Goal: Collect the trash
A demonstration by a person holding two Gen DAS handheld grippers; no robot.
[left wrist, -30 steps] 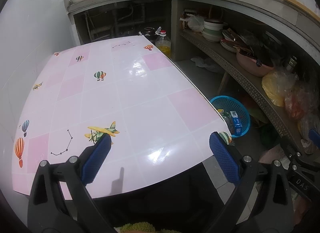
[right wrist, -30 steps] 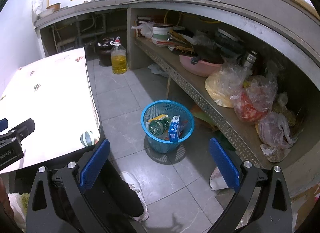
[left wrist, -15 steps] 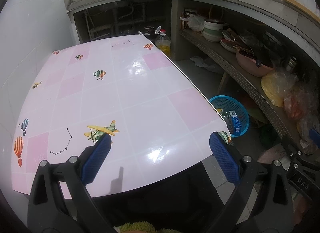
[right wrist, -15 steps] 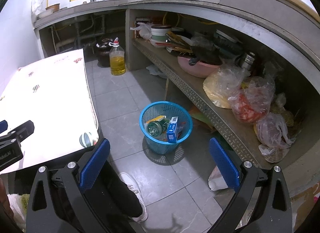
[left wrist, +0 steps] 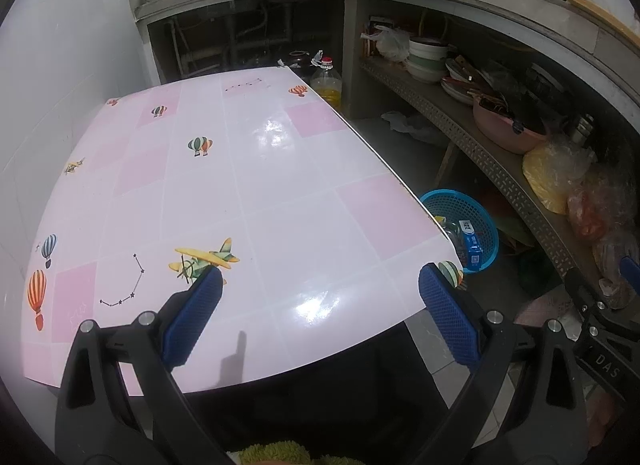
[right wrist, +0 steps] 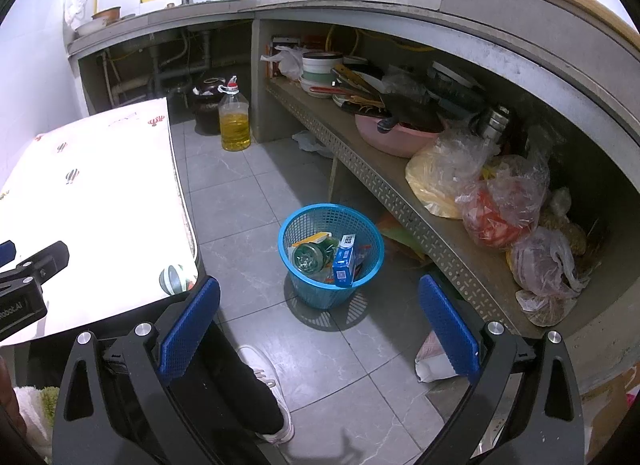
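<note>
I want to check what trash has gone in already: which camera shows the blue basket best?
The right wrist view: the blue basket stands whole on the floor, rim open to the camera, with a blue carton and a round green item inside. In the left wrist view the table edge hides part of the basket and its contents look small.

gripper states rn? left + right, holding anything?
Left gripper: jaws open, holding nothing, over the table.
Right gripper: jaws open, holding nothing, pointed at the blue basket on the floor.
</note>
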